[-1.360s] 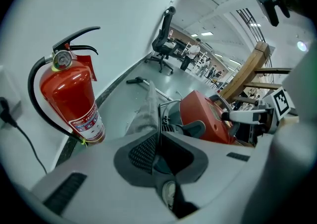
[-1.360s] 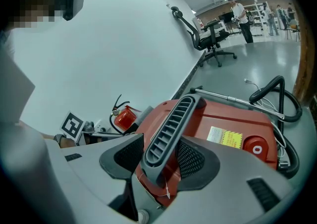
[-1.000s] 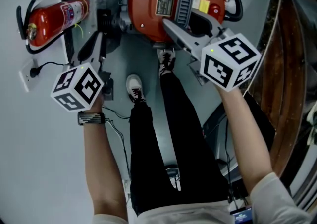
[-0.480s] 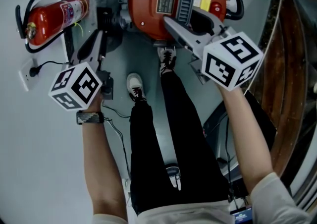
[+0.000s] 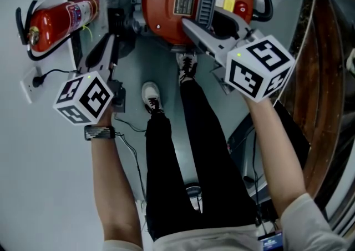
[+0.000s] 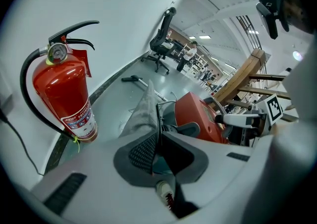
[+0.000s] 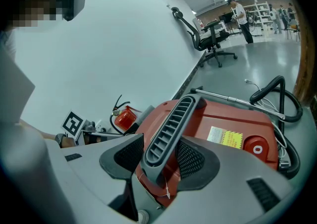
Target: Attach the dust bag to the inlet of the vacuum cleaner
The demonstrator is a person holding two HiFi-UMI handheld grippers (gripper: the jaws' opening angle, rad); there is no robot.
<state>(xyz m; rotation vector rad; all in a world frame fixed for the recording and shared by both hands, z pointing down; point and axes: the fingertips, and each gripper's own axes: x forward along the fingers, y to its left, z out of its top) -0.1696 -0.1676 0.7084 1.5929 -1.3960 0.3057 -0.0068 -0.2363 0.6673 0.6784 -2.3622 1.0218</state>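
A red vacuum cleaner (image 5: 172, 5) stands on the floor just beyond my feet, also in the left gripper view (image 6: 198, 121). My right gripper (image 5: 194, 25) is shut on its dark ribbed handle (image 7: 171, 129), one pad on each side. My left gripper (image 5: 113, 41) is at the vacuum's left side, shut on the thin edge of the grey dust bag (image 6: 143, 114). The bag (image 5: 122, 0) reaches forward from the jaws beside the red body. The inlet itself is hidden behind bag and gripper.
A red fire extinguisher (image 5: 58, 22) stands by the wall at the left, with a wall socket (image 5: 33, 80) near it. The person's shoes (image 5: 150, 97) are close to the vacuum. A black hose (image 7: 277, 94) lies behind it. A wooden structure (image 5: 316, 78) borders the right.
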